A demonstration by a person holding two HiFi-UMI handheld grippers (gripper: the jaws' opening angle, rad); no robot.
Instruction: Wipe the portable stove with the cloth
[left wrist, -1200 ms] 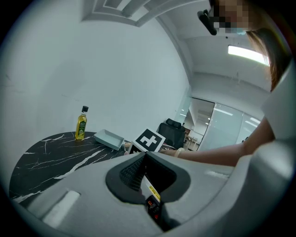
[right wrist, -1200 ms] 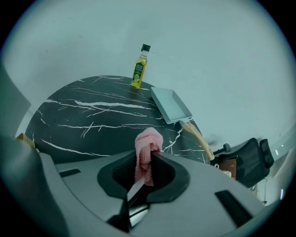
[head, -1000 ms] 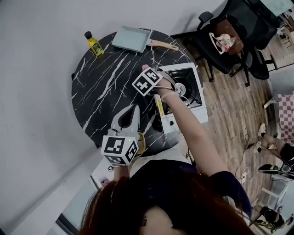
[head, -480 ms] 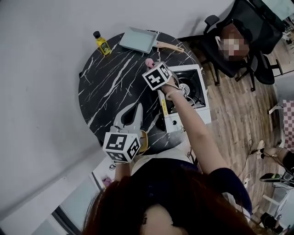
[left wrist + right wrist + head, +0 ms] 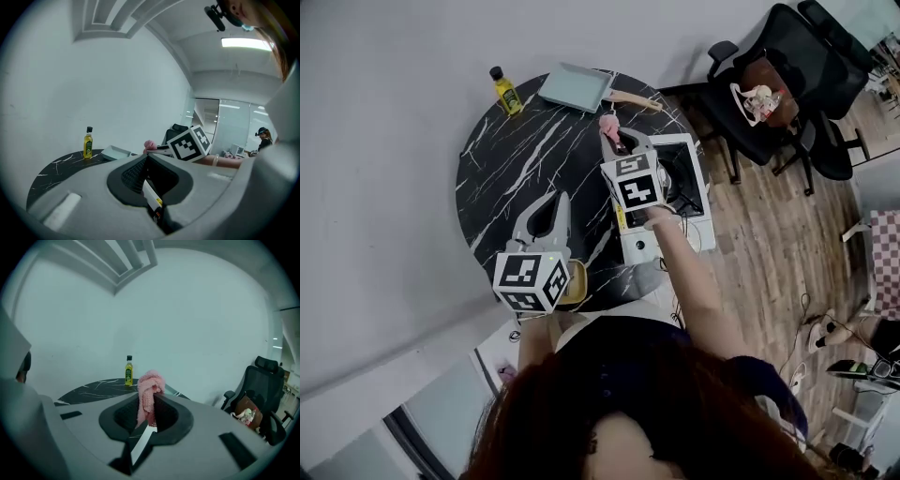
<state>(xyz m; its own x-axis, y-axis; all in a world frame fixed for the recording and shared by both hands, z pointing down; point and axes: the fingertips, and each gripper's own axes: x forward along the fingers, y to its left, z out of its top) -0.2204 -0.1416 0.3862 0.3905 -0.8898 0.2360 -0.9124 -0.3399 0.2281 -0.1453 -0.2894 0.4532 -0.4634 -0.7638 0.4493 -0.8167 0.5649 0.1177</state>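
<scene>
One small pink cloth [image 5: 151, 380], knitted and bunched, is pinched between the closed jaws of the right gripper [image 5: 150, 398]; its top stands above the tips. The head view shows what this view hides: a white portable stove [image 5: 689, 225] with a black burner lies on the black marble table [image 5: 516, 159], partly under that gripper. There the cloth appears just beside the stove's far left corner. The left gripper [image 5: 551, 200], jaws together on nothing, hovers over the table's near side, apart from the stove.
</scene>
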